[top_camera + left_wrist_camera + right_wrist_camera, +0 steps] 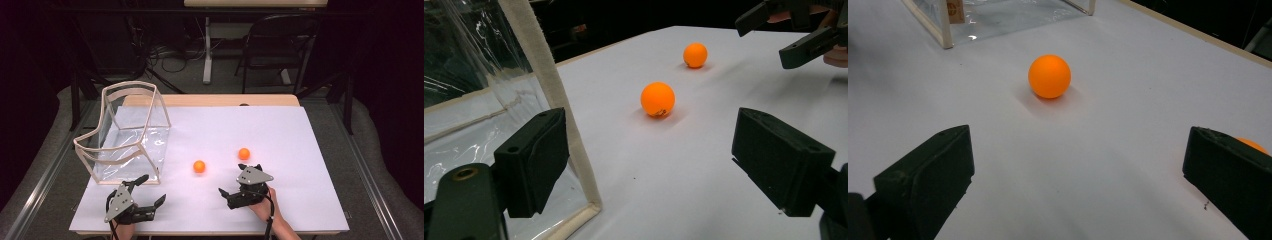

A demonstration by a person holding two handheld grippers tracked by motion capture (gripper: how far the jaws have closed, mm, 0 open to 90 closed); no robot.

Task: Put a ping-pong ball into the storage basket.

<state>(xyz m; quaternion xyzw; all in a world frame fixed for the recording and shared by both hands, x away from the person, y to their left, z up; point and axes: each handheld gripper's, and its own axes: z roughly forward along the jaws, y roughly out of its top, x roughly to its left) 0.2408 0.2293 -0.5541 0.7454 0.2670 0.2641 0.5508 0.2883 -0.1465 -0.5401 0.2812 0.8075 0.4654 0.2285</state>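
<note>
Two orange balls lie on the white sheet: the nearer ball [199, 166] [657, 99] [1049, 76] at the centre and a second ball [244, 153] [695, 54] [1254, 145] to its right. A clear bag with a cream frame [127, 135] [544, 80] [943, 22] stands open at the left. My left gripper [153, 189] [651, 165] is open near the front edge, beside the bag's front corner. My right gripper [233, 179] [1075, 170] is open just right of the nearer ball, nothing between its jaws; the second ball peeks past its right jaw.
The white sheet [280, 135] covers a wooden table [210, 100]. A folding chair [277, 45] and a table leg [207, 50] with cables stand on the floor beyond. Bare sheet lies to the right of the balls.
</note>
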